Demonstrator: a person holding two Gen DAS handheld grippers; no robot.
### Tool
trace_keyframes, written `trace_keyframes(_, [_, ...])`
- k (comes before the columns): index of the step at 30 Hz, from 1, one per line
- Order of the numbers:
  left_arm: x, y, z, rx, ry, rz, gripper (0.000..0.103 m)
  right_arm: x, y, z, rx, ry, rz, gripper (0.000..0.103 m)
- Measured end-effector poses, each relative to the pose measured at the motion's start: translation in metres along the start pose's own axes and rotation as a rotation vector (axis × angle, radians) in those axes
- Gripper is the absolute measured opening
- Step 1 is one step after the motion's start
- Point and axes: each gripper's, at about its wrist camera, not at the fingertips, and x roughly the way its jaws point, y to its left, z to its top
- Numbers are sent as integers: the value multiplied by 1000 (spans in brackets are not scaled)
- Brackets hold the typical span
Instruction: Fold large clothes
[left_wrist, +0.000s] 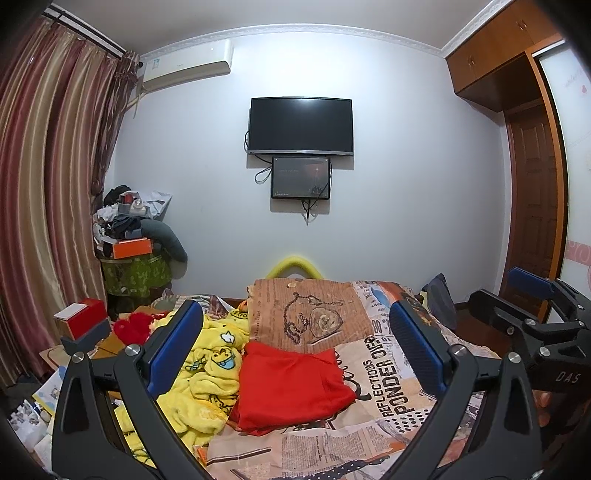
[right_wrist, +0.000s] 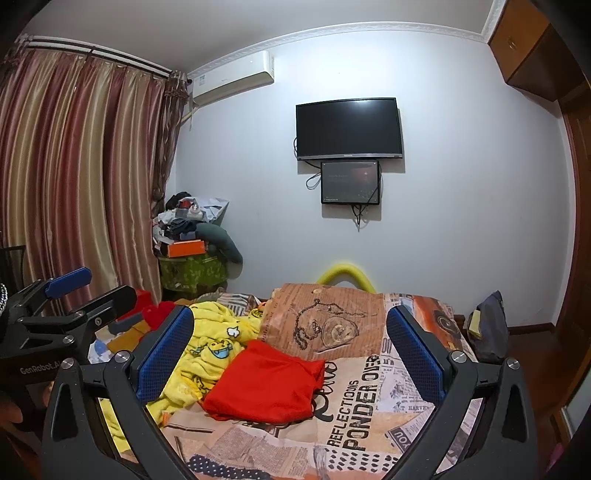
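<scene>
— Where has the folded piece ended up?

— The red garment (left_wrist: 291, 387) lies folded on the bed (left_wrist: 373, 435), on the newspaper-print cover, towards the near middle. Its left edge touches the yellow fleece garment (left_wrist: 207, 369), which sits crumpled in a heap on the left side of the bed.

— And the grippers?

— Both are off the cloth. The left gripper (left_wrist: 295, 343) has its blue pads spread wide apart, nothing between them but air, with the red garment lying below on the bed. The right gripper (right_wrist: 288, 343) is the same: jaws as wide as they go, empty, hanging over the near part of the bed. From the left one's camera you can see the right one just off to the right, and a bit of a hand (left_wrist: 545, 402) behind it.

— What's around the bed?

— On the far wall a dark television (left_wrist: 300, 125) with a smaller screen (left_wrist: 301, 177) just beneath it, cables dangling. An air conditioner (left_wrist: 188, 64) up in the far left corner, striped curtains (left_wrist: 48, 166) down the left side. In that far corner a pile of clutter (left_wrist: 129, 229), with an orange box (left_wrist: 132, 249) in it. A wooden wardrobe (left_wrist: 491, 59) stands on the right, and something yellow and curved (left_wrist: 293, 264) pokes up behind the far end of the bed.
</scene>
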Motion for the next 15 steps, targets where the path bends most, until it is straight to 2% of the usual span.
trace_keyframes(15, [6, 5, 0, -22, 21, -28, 102, 0, -3, -2, 11, 9, 0, 103])
